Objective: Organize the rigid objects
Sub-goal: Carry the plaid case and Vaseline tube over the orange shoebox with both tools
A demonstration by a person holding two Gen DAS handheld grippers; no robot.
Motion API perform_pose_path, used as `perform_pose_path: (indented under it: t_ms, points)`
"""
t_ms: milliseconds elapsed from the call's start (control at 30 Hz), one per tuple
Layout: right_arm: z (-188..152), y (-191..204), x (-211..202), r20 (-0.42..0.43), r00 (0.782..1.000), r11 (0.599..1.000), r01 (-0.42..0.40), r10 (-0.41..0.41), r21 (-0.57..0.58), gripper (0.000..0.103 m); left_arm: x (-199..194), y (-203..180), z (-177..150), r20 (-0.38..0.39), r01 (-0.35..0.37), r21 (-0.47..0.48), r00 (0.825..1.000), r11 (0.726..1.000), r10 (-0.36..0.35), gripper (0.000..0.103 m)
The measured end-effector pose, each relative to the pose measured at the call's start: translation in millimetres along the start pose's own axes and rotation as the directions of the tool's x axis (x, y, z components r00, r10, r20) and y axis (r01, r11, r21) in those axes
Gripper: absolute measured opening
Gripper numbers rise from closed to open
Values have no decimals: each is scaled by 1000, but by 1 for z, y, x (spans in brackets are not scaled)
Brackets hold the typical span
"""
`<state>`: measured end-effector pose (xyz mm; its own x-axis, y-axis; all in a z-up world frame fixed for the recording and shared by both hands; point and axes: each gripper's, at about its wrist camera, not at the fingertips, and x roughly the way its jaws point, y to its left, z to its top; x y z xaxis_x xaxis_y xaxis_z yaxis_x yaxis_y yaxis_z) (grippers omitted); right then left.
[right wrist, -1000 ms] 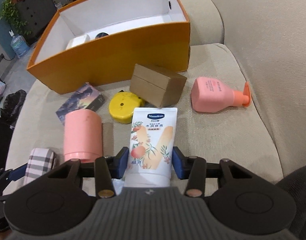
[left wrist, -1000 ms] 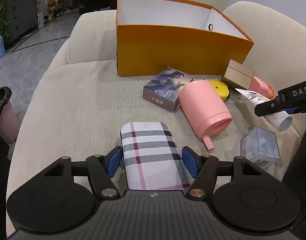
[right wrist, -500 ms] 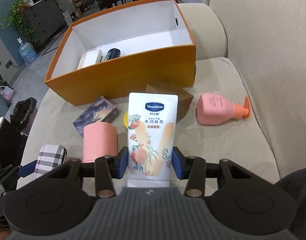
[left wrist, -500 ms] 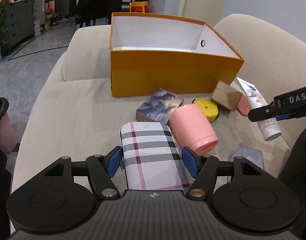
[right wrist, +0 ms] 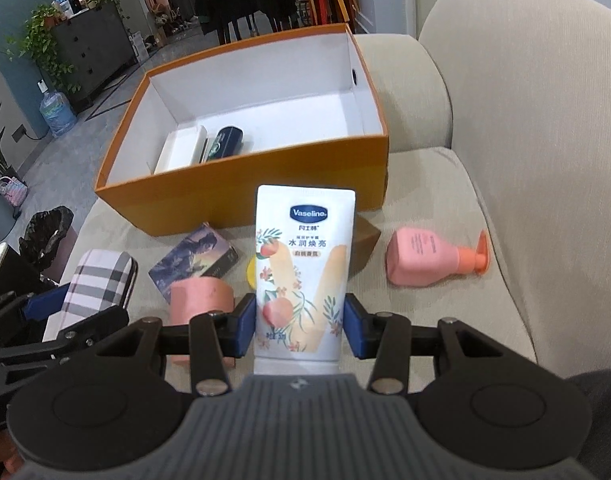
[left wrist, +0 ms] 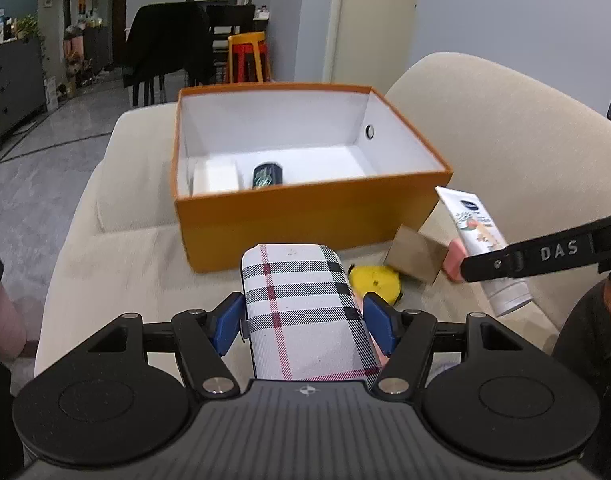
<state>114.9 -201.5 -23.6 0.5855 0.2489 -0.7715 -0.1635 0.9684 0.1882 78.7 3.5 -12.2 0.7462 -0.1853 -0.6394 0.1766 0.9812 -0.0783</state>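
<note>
Left tool: blue pads clamped on both sides of a plaid-patterned hard case in white, black and red, held clear above the beige ribbed-fabric sofa seat.

Right tool: blue pads pressed against the lower body of a white squeeze tube with blue Vaseline label and peach print, cap end toward the camera, flat crimped end pointing at the box. The tube is off the seat.

Container: open orange cardboard box with white interior, standing on the sofa seat ahead of both tools. Inside, at its left end: a white rectangular box and, just beside it, a dark blue cylindrical item.

Loose on the seat, in front of the box:
- pink cylindrical cup lying on its side
- small printed carton with dark illustrated cover
- round yellow item, partly hidden
- brown cardboard box
- pink pump bottle with orange pump head, lying flat, well to the right, near the backrest
</note>
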Motion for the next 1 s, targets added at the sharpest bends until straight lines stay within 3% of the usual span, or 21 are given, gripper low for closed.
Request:
perform_pose_path:
  t_ms: [467,1000]
  points:
    - [37,6,-10,83,996,999,-9,12,-40,45,16,-4,58,79,2,66,997,998,-7,75]
    - [121,9,0,212,976,998,-36,47,-58,45,65,6,117,131,-20,82,991,996,10,75]
